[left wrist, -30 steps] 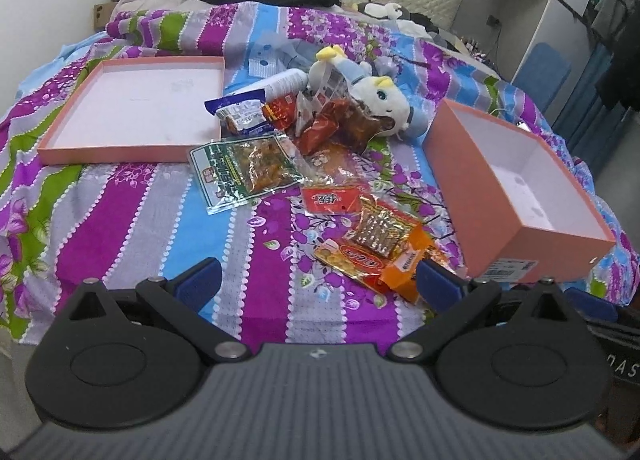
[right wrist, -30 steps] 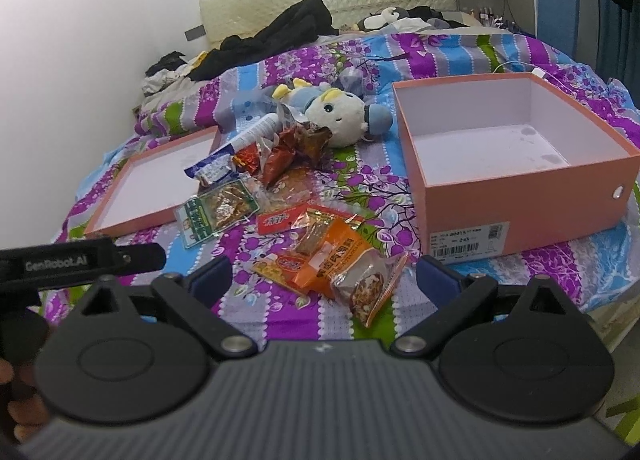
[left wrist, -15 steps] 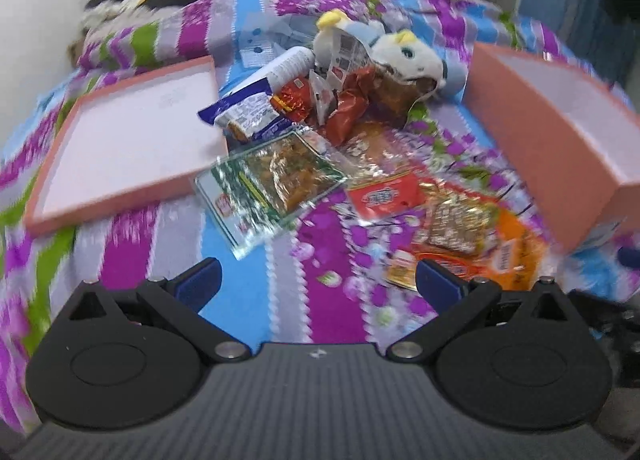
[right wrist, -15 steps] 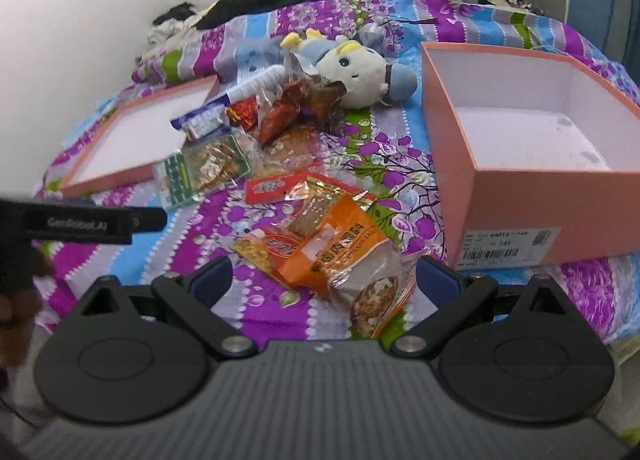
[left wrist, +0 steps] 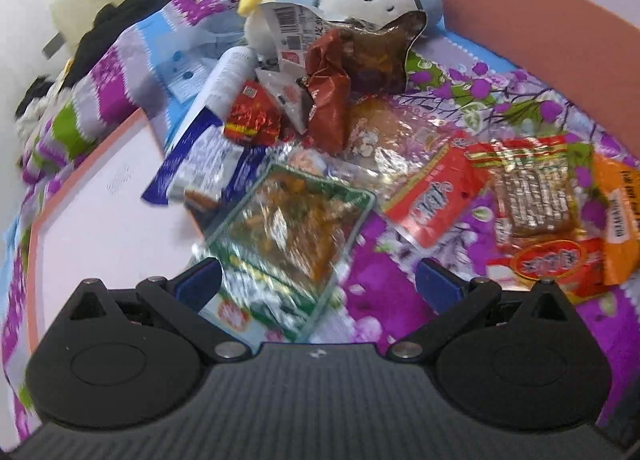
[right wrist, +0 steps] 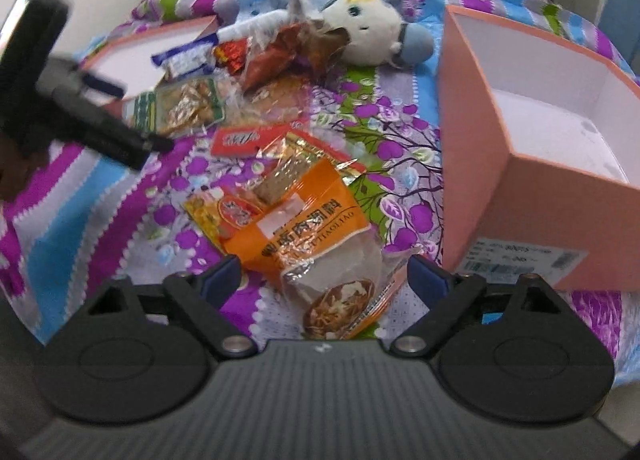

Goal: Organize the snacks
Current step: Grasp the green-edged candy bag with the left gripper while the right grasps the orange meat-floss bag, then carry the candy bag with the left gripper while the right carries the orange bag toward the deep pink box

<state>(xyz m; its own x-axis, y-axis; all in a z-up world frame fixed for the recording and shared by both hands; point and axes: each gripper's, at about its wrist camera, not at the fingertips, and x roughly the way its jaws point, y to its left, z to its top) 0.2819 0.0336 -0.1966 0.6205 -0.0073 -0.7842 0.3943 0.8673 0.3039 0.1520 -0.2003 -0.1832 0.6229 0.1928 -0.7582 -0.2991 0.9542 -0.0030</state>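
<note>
Snack packets lie heaped on a striped floral bedspread (left wrist: 384, 244). My left gripper (left wrist: 318, 282) is open and hovers low over a green-edged clear packet (left wrist: 288, 228), whose near end lies between the fingers, untouched. In the right wrist view the left gripper (right wrist: 142, 116) shows blurred at the left. My right gripper (right wrist: 325, 276) is open with its jaws closing. An orange packet (right wrist: 304, 228) lies between its fingers, and the pads are clear of it. A red packet (left wrist: 436, 196) and a brown strip packet (left wrist: 532, 196) lie in between.
An open pink box (right wrist: 520, 180) with a white inside stands at the right. Its flat lid (left wrist: 100, 220) lies at the left. A plush toy (left wrist: 360, 0) and a white tube (left wrist: 228, 76) sit behind the heap, with dark clothes by the headboard.
Both grippers have come down and closer to the heap. The left one rolled and moved toward the green packet, and the right one closed in on the orange packet with its jaws slightly narrower.
</note>
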